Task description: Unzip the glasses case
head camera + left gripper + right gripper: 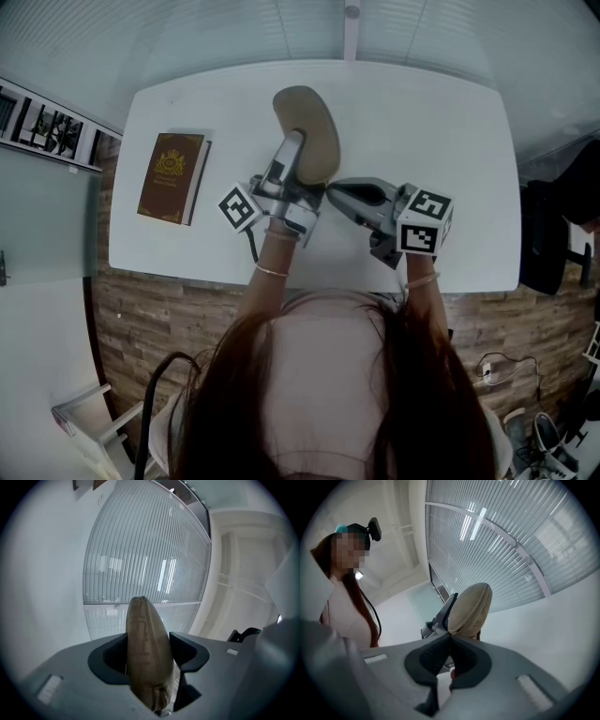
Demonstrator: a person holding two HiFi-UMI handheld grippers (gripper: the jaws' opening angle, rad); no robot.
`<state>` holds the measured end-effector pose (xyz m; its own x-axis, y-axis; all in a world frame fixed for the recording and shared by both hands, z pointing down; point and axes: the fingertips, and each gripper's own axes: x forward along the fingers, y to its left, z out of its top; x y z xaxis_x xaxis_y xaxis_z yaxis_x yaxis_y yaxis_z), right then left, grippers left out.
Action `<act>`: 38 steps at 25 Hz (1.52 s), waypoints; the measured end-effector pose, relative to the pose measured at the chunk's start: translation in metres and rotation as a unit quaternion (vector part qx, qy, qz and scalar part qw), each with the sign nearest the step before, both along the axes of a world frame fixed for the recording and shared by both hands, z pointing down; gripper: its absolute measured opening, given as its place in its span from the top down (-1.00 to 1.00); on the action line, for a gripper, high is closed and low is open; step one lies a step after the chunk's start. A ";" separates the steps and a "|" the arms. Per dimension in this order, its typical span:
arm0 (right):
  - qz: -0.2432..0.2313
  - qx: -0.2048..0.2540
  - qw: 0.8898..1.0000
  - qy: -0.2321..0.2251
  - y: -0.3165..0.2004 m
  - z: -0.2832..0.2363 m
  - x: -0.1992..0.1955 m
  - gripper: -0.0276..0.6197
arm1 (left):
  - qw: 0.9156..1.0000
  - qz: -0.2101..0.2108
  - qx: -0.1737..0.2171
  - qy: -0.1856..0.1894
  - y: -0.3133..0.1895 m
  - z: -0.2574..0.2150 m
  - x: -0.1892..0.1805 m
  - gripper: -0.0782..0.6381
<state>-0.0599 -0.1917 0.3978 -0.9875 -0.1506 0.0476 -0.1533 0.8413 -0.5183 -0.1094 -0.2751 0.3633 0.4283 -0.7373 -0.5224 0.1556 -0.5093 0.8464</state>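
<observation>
Glasses case [314,127] — tan, edge-on — sits clamped between the left gripper [292,150] jaws, lifted over the white table [422,122]. Right gripper [330,187] has its jaws pressed together at the case's near end (what they nip is too small to tell).

White table [450,112] w/ brown book [172,178] flat near left edge

Cool, even light with faint shadows; lamp reflections streak the slatted glass wall [145,550]; both gripper views bulge, corners black
</observation>
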 end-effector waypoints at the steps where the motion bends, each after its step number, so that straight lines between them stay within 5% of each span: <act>1: -0.002 0.001 1.000 0.002 0.001 0.000 -0.001 0.90 | 1.000 0.000 0.000 0.000 0.000 0.000 0.000 0.01; 26: -0.035 0.009 0.999 0.022 0.010 0.010 -0.021 0.90 | 1.000 -0.008 -0.006 -0.026 0.000 0.006 0.006 0.01; 38: -0.015 0.028 0.999 0.030 0.005 0.010 -0.021 0.86 | 0.995 -0.044 0.010 -0.093 0.001 0.002 -0.002 0.01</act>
<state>-0.0808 -0.1870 0.4083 -0.9872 -0.1253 0.0986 -0.1569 0.8735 -0.4608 -0.1118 -0.2743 0.3651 0.4536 -0.7664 -0.4549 -0.0489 -0.5311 0.8459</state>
